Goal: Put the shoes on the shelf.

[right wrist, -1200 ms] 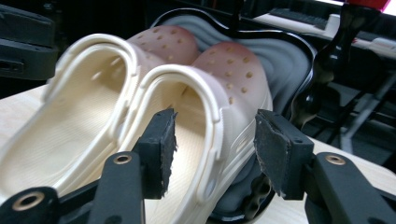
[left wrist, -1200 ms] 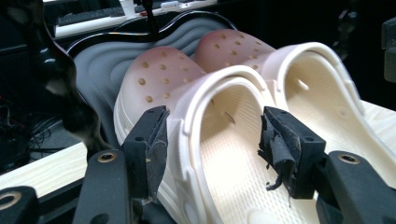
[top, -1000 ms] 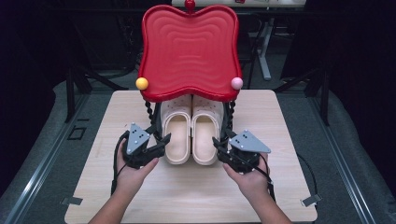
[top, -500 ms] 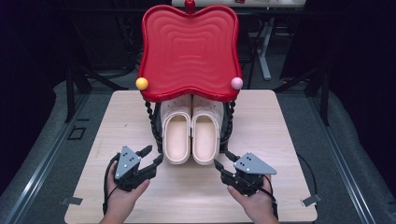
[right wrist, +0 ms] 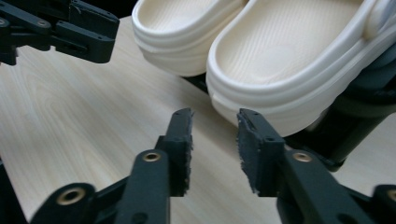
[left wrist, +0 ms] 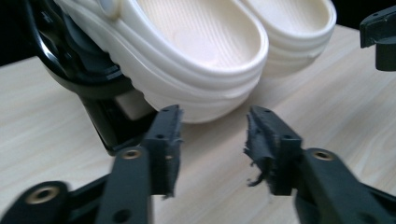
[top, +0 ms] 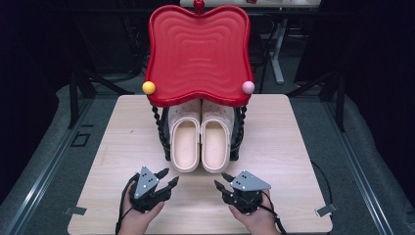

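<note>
Sitting side by side on the lower tier of a small black rack (top: pixel 165 142), the two cream clogs, the left clog (top: pixel 185 143) and the right clog (top: pixel 215 143), point their open heels toward the person, toes tucked under the red tray (top: pixel 198 51) that tops the rack. That arrangement seems meant for storage: the tray shelters them, and the heels jut past the rack's front edge where they are easy to take. Both clogs are smooth moulded foam, thick-soled with ribbed sidewalls and a finely textured footbed; a round strap rivet shows on the outer side of each.

Outward from them, the left gripper (top: pixel 167 177) and right gripper (top: pixel 221 181) sit low over the pale wooden desk (top: pixel 293 147), each lined up with its own clog's heel but short of touching. Their fingers have just been closing and now stand half-parted, empty, with only desk between them. A yellow ball (top: pixel 149 87) and a pink ball (top: pixel 248 87) cap the rack's front posts.
</note>
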Available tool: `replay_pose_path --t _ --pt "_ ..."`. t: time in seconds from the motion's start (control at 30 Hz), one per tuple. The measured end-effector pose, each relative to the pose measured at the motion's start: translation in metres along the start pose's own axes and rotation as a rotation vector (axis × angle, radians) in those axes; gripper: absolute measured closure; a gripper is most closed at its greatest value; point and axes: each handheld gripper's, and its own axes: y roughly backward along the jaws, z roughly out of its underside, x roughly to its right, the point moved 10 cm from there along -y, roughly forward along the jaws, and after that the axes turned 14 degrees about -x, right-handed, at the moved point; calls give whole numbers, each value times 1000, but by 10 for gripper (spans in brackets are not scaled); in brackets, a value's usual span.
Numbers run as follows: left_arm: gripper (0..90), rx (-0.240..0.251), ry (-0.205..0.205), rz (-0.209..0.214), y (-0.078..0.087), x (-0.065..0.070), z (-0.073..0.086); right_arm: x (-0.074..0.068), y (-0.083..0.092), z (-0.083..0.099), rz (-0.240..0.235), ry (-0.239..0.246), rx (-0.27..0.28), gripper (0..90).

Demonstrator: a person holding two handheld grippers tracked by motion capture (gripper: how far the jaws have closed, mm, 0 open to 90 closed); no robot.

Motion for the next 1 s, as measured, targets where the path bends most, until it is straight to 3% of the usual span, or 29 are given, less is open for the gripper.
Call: replay_pose_path --t 0.2,0.4,0.77,1.0 --pt "776 1 17 45 -5 7 -1 -1 -11 6 -11 -9 -46 859" --pt "894 -13 16 59 -13 11 -3 2 -17 4 -42 -56 -60 900" --pt "900 -38 13 77 -18 17 -5 7 -23 2 -51 -87 -68 900" --pt "900 -39 31 75 -17 11 -9 9 -26 -2 -56 -110 -63 900"
